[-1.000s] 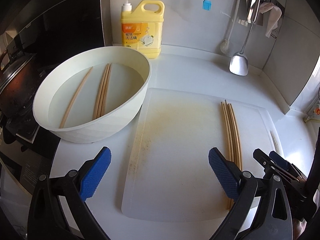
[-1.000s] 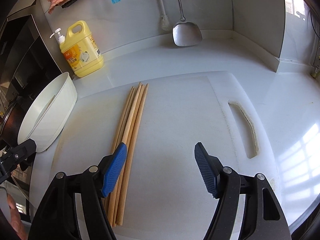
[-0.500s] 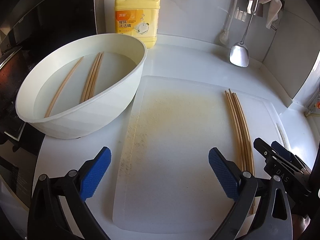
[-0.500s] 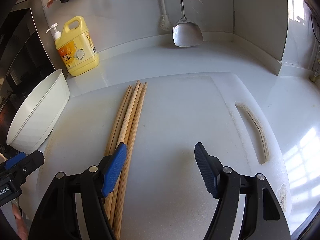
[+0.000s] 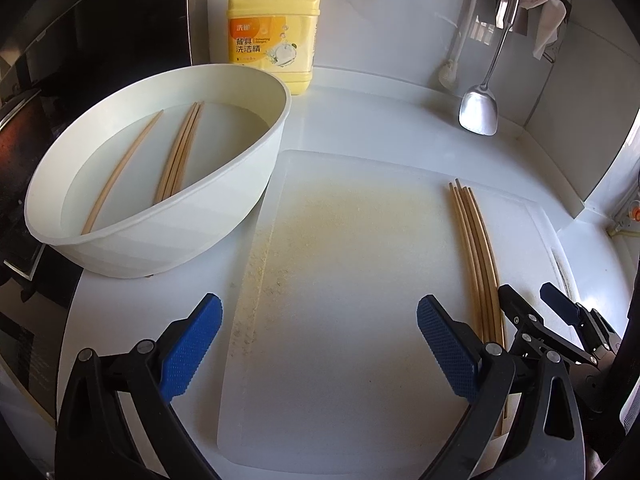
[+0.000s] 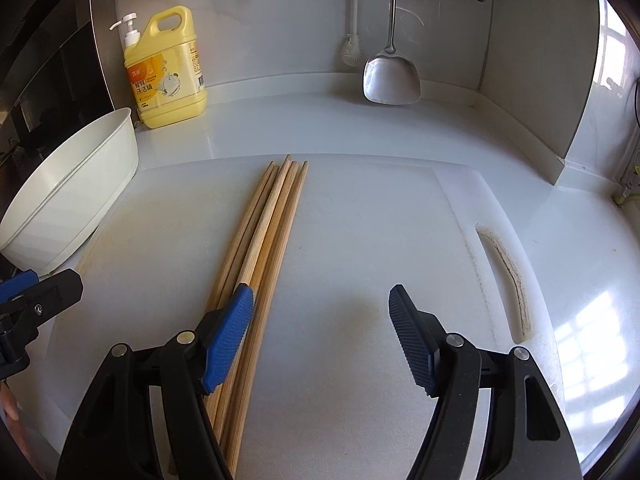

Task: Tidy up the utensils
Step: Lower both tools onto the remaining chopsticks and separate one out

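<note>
Several wooden chopsticks [image 5: 476,240] lie side by side on the white cutting board [image 5: 340,280]; they also show in the right wrist view [image 6: 268,232]. More chopsticks [image 5: 180,156] lie in water in the white basin [image 5: 248,172] at the left. My left gripper [image 5: 318,344] is open and empty above the near part of the board. My right gripper [image 6: 320,328] is open and empty, its left finger over the chopsticks' near ends. The right gripper also shows in the left wrist view [image 5: 560,320].
A yellow dish soap bottle [image 5: 272,28] stands behind the basin. A steel spatula [image 5: 480,108], a brush and a cloth hang on the back wall. A dark stove area lies at the far left. The board has a handle slot [image 6: 508,280] at its right.
Both grippers have moved forward toward the back wall. The bottle, spatula and chopsticks look closer. Both stay open and empty.
</note>
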